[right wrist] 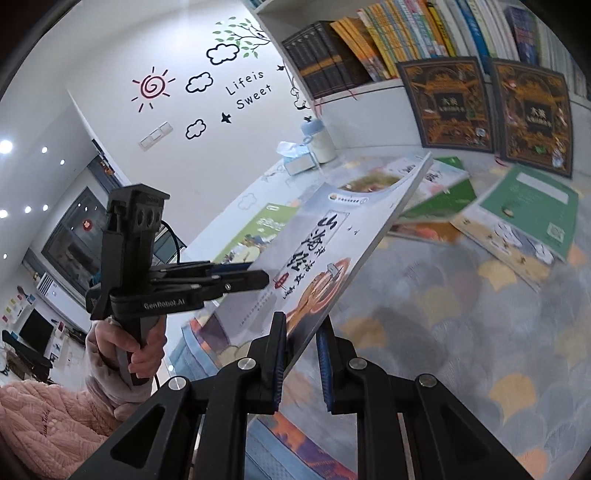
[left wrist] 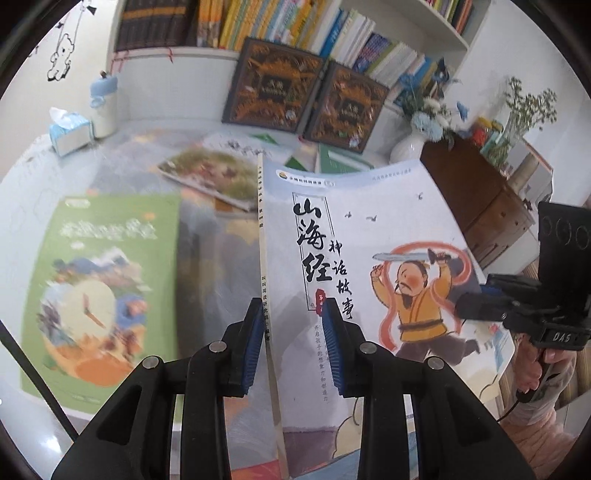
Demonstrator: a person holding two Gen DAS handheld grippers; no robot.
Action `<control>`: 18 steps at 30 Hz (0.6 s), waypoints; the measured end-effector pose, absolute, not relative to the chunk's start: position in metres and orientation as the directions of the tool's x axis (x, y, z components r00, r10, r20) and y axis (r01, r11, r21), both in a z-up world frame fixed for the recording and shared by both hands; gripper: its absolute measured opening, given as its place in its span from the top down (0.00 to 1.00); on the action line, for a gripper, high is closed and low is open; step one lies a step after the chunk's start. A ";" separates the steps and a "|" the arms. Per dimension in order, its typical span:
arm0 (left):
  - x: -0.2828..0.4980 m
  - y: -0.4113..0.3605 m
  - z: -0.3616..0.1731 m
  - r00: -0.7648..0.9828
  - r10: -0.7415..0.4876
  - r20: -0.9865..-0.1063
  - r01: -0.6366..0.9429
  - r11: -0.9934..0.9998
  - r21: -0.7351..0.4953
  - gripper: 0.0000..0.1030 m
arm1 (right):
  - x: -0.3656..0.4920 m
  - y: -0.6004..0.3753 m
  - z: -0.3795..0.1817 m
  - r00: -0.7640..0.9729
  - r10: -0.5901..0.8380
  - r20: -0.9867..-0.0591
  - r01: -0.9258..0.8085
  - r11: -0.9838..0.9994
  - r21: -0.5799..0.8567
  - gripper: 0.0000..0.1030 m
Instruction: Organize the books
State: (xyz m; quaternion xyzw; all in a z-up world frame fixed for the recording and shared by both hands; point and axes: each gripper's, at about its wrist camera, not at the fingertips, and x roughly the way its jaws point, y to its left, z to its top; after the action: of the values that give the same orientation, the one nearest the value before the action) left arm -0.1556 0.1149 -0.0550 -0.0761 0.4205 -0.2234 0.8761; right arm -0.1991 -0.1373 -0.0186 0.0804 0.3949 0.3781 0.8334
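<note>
A pale blue picture book [left wrist: 369, 236] with black Chinese characters and a man in yellow is held tilted above the table; it also shows in the right wrist view [right wrist: 332, 243]. My left gripper [left wrist: 293, 314] straddles its spine edge with the pads apart, a gap on each side. My right gripper [right wrist: 301, 325] straddles the opposite edge, also with a gap at the right pad. Each gripper shows in the other's view, the right [left wrist: 476, 302] and the left [right wrist: 255, 273]. A green book [left wrist: 99, 280] lies flat at the left.
Several more books [right wrist: 517, 218] lie scattered on the patterned table [right wrist: 480, 332]. Two dark ornate books [left wrist: 306, 96] lean against the full bookshelf [left wrist: 258, 26]. A tissue box [left wrist: 70, 129], a bottle [left wrist: 105, 107] and a vase of flowers [left wrist: 413, 140] stand at the back.
</note>
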 end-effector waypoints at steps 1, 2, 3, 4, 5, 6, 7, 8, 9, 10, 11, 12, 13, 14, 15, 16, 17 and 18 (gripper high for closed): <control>-0.154 0.122 -0.049 0.562 -0.452 -0.693 0.325 0.891 -0.317 0.73 | -0.197 -0.133 -0.015 0.400 0.696 -0.596 -0.572 0.698 0.432 0.85; -0.154 0.126 -0.045 0.571 -0.449 -0.688 0.324 0.893 -0.313 0.73 | -0.193 -0.127 -0.011 0.396 0.701 -0.593 -0.580 0.691 0.431 0.85; -0.152 0.132 -0.039 0.585 -0.443 -0.679 0.321 0.896 -0.307 0.73 | -0.190 -0.122 -0.008 0.394 0.705 -0.589 -0.586 0.687 0.430 0.85; -0.152 0.138 -0.033 0.597 -0.438 -0.672 0.318 0.898 -0.304 0.73 | -0.186 -0.115 -0.002 0.393 0.710 -0.583 -0.594 0.681 0.428 0.85; -0.151 0.145 -0.028 0.607 -0.436 -0.664 0.315 0.900 -0.302 0.73 | -0.183 -0.109 0.001 0.392 0.715 -0.579 -0.600 0.676 0.428 0.85; -0.150 0.154 -0.022 0.621 -0.430 -0.656 0.309 0.903 -0.299 0.73 | -0.180 -0.104 0.005 0.390 0.720 -0.574 -0.606 0.670 0.429 0.85; -0.149 0.159 -0.018 0.629 -0.424 -0.651 0.304 0.906 -0.296 0.73 | -0.176 -0.097 0.010 0.386 0.728 -0.566 -0.614 0.661 0.431 0.85; -0.149 0.166 -0.013 0.641 -0.417 -0.645 0.298 0.909 -0.292 0.73 | -0.172 -0.090 0.014 0.380 0.738 -0.558 -0.622 0.650 0.435 0.85; -0.148 0.176 -0.008 0.655 -0.408 -0.637 0.290 0.913 -0.287 0.73 | -0.169 -0.082 0.018 0.376 0.743 -0.554 -0.630 0.643 0.436 0.85; -0.147 0.183 -0.006 0.663 -0.401 -0.632 0.282 0.916 -0.285 0.73 | -0.163 -0.072 0.022 0.369 0.751 -0.548 -0.638 0.633 0.438 0.85; -0.146 0.190 -0.004 0.670 -0.395 -0.629 0.274 0.918 -0.285 0.73 | -0.160 -0.063 0.024 0.363 0.758 -0.542 -0.645 0.624 0.441 0.85; -0.144 0.199 -0.001 0.678 -0.389 -0.624 0.264 0.921 -0.287 0.73 | -0.157 -0.058 0.025 0.358 0.762 -0.540 -0.650 0.618 0.442 0.85; -0.143 0.209 0.001 0.685 -0.379 -0.622 0.252 0.924 -0.286 0.73 | -0.152 -0.046 0.027 0.348 0.771 -0.534 -0.658 0.606 0.447 0.85; -0.142 0.216 0.001 0.689 -0.372 -0.622 0.243 0.927 -0.285 0.73 | -0.148 -0.036 0.028 0.338 0.779 -0.528 -0.663 0.595 0.454 0.85; -0.141 0.226 0.001 0.693 -0.363 -0.623 0.230 0.930 -0.287 0.73 | -0.145 -0.031 0.026 0.330 0.784 -0.525 -0.666 0.588 0.459 0.85; -0.139 0.234 0.000 0.695 -0.356 -0.624 0.219 0.932 -0.288 0.73 | -0.140 -0.019 0.025 0.316 0.793 -0.522 -0.671 0.575 0.468 0.85; -0.138 0.244 -0.002 0.697 -0.346 -0.628 0.205 0.936 -0.287 0.73 | -0.137 -0.011 0.024 0.307 0.797 -0.520 -0.673 0.568 0.474 0.85; -0.138 0.250 -0.004 0.699 -0.339 -0.630 0.196 0.938 -0.287 0.73 | -0.133 -0.001 0.021 0.293 0.804 -0.518 -0.675 0.557 0.483 0.85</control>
State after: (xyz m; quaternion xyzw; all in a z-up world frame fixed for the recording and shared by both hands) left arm -0.1376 0.2504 -0.0040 -0.0993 0.3598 -0.1457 0.9162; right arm -0.1334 -0.0008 0.0209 0.0861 0.3737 0.4625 0.7994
